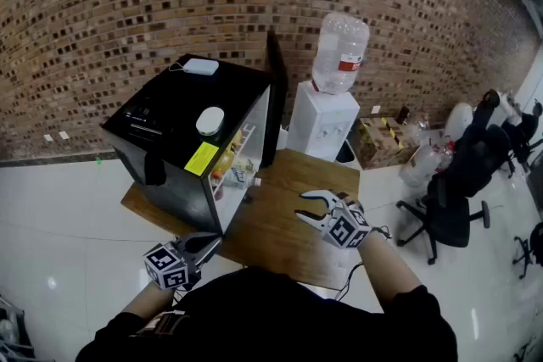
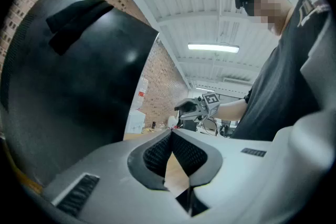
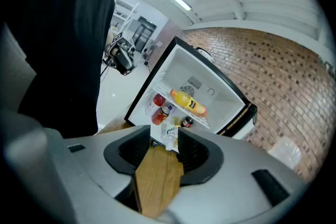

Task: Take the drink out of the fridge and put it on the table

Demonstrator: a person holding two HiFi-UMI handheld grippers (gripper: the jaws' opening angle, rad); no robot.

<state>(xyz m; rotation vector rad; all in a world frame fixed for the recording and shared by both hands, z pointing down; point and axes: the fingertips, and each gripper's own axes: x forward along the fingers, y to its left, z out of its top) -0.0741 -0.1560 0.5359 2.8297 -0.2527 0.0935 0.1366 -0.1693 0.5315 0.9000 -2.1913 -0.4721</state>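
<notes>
Ribbed jaws of right gripper (image 3: 164, 136) gape over wooden table (image 3: 157, 181).

Looks like an office break corner
Brick wall (image 1: 127, 4), water cooler (image 1: 327, 110), black office chairs (image 1: 450, 199) on shiny white floor tiles (image 1: 51, 216), mini fridge (image 1: 182, 140) on a wooden worktop (image 1: 280, 225).

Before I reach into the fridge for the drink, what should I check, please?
1. Fridge door open: ok.
2. Orange bottle in sight, lying on its side: ok.
3. Right gripper open and empty: ok.
4. Left gripper shut and empty: ok.
5. Free space on the table for the drink: ok.
6. Bottle loose enough to lift out: cannot tell.
</notes>
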